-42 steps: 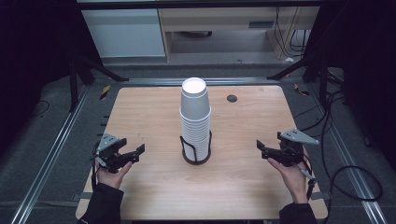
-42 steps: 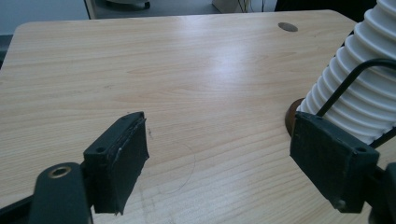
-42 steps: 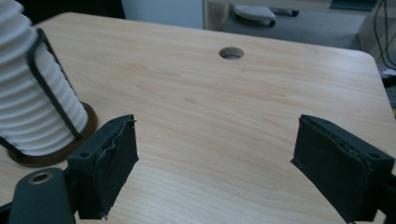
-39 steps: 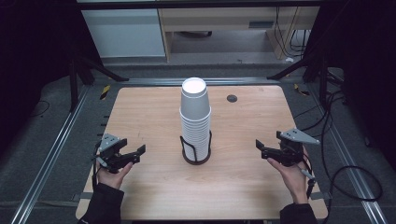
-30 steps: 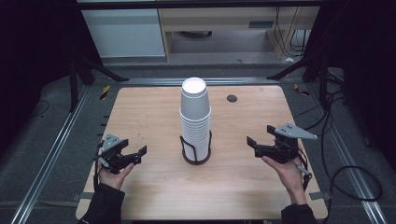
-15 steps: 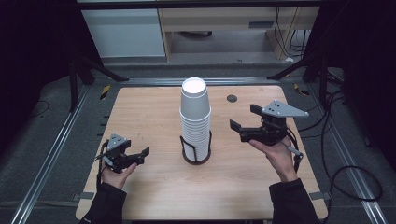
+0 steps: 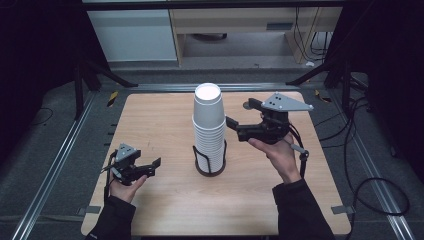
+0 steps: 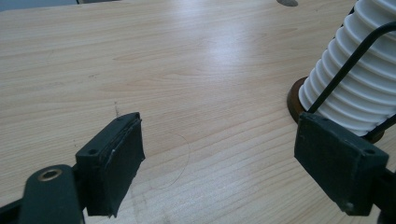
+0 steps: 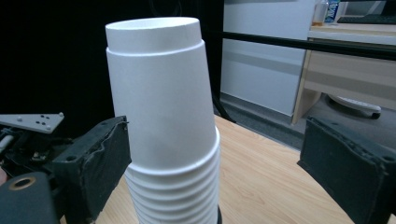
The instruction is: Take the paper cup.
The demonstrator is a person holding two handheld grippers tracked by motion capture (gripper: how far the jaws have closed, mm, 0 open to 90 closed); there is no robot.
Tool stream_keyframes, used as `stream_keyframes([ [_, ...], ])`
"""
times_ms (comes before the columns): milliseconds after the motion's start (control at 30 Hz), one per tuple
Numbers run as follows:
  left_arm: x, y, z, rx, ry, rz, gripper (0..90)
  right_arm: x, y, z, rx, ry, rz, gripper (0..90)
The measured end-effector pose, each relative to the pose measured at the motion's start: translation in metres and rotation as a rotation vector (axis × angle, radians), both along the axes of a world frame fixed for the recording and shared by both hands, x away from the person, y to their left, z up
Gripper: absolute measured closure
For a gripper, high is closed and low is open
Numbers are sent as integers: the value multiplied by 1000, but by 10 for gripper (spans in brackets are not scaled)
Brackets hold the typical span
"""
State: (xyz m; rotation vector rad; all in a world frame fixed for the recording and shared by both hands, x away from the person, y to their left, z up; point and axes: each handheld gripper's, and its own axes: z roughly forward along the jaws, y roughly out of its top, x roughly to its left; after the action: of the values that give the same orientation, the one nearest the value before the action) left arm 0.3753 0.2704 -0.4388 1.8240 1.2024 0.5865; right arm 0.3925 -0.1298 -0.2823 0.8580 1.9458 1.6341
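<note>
Nearest the person, the left tongs (image 7: 150,167) sit low over the front-left part of the wooden table (image 7: 160,120), held in the left hand (image 7: 125,186). Its jaws stand wide apart with nothing between them; in the left gripper view they frame bare wood, and the left tongs (image 8: 233,163) point toward the foot of the cup stack (image 8: 359,79), whose ribbed rims and dark round base (image 8: 294,100) show just past the right-hand jaw, apart from it.

Farther in, near the middle of the table, the stack of white paper cups (image 7: 209,127) stands upright in a black wire holder (image 7: 210,161) on that round base. The topmost cup (image 7: 208,104) rises well above the nested rims beneath it, its flat end up.

The right tongs (image 7: 231,123) are held higher, level with the upper part of the stack and just to its right, carried by the right hand (image 7: 278,150). Its jaws are spread wide and grip nothing. In the right gripper view the top cup (image 9: 161,100) stands close ahead between the jaws of the right tongs (image 9: 210,158), nearer the left-hand one, though whether it touches cannot be told.

At the far edge of the table lies a small dark disc (image 7: 247,105).
</note>
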Motion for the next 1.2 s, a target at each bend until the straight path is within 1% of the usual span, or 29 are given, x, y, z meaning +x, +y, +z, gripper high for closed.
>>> stream_keyframes([
  [67,0,0,0,2,2,-1,151,2,4,1,-3,4,1,80],
  [133,0,-1,0,6,0,-1,151,4,9,3,5,0,3,78],
  [200,0,0,0,4,1,-1,151,5,12,4,12,-2,9,78],
  [233,0,0,0,7,1,-2,151,6,16,4,17,-2,20,77],
  [333,0,0,-1,8,1,-1,151,8,24,4,9,-4,31,75],
  [400,0,0,-1,7,1,-2,151,9,27,3,13,-2,36,74],
  [433,0,0,-1,7,0,-2,151,11,31,1,10,5,48,72],
  [467,0,0,0,7,0,-2,151,11,31,1,10,5,48,72],
  [500,0,0,-1,7,0,-2,151,13,36,-1,3,10,54,71],
  [533,0,0,-1,7,1,-2,151,13,36,-1,3,10,54,71],
  [633,0,0,-1,8,2,-1,151,17,44,-4,8,15,69,70],
  [900,0,-1,-1,5,3,1,150,27,58,-9,-2,28,73,70],
  [967,0,-1,-1,5,4,1,149,28,59,-9,-1,26,73,70],
  [1033,0,-1,-1,4,4,2,149,31,64,-11,11,27,82,69],
  [1200,0,0,-1,4,3,1,149,35,70,-15,4,36,80,68],
])
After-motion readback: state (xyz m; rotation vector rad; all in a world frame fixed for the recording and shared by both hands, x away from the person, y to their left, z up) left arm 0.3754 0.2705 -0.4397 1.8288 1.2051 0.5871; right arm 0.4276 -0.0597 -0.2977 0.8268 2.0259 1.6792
